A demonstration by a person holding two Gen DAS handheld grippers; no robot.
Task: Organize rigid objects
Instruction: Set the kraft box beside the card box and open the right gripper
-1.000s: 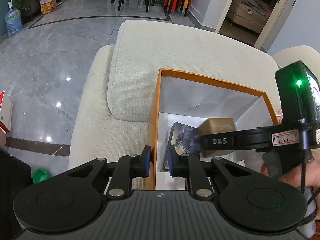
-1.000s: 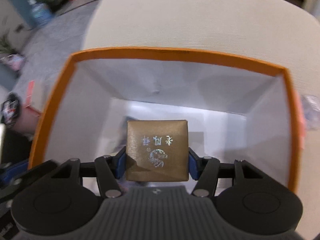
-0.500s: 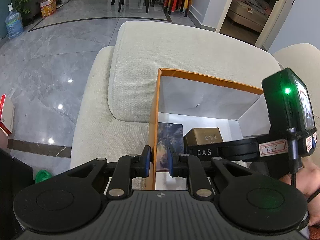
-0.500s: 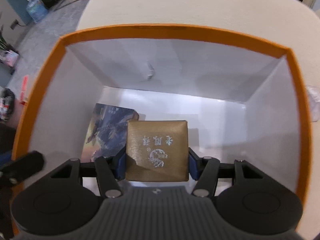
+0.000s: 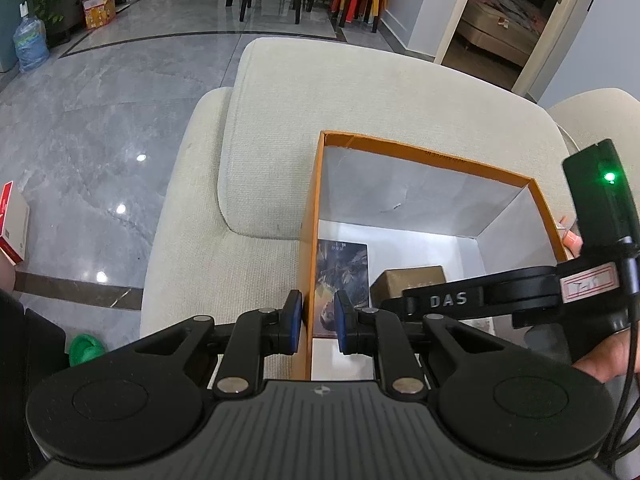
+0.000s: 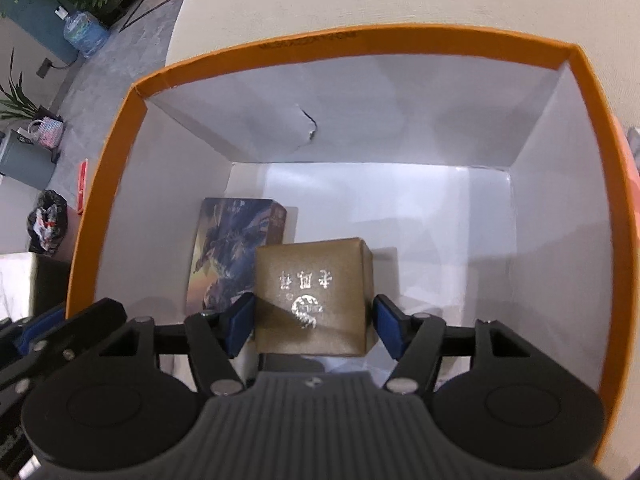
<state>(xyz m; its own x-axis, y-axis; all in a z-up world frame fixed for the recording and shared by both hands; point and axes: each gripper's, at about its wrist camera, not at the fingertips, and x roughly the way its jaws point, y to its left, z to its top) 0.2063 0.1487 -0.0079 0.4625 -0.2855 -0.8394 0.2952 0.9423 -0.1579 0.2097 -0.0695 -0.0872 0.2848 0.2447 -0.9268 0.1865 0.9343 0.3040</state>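
Note:
An orange box with white inside walls [image 6: 360, 40] stands on a cream sofa cushion. My left gripper [image 5: 319, 322] is shut on the box's left wall [image 5: 310, 240]. On the box floor lies a flat box with dragon artwork [image 6: 232, 252]. Next to it, on its right, sits a gold box with silver characters [image 6: 312, 296]. My right gripper [image 6: 312, 320] reaches down into the orange box with the gold box between its blue pads. Its jaws are opening, and a gap shows at the right pad [image 6: 384, 320]. In the left wrist view the gold box [image 5: 412, 280] shows behind the right gripper's black arm.
The cream sofa cushion [image 5: 360, 92] lies around the orange box, with grey marble floor [image 5: 100, 140] beyond it. A red-and-white box [image 5: 12, 224] and a green object [image 5: 84, 350] sit at the left. Dark chairs and orange stools stand far back, with a doorway to their right.
The right gripper sank deeper into the orange box with the gold box, set it beside the dragon-art box, and its pads spread off it. The left gripper kept still.

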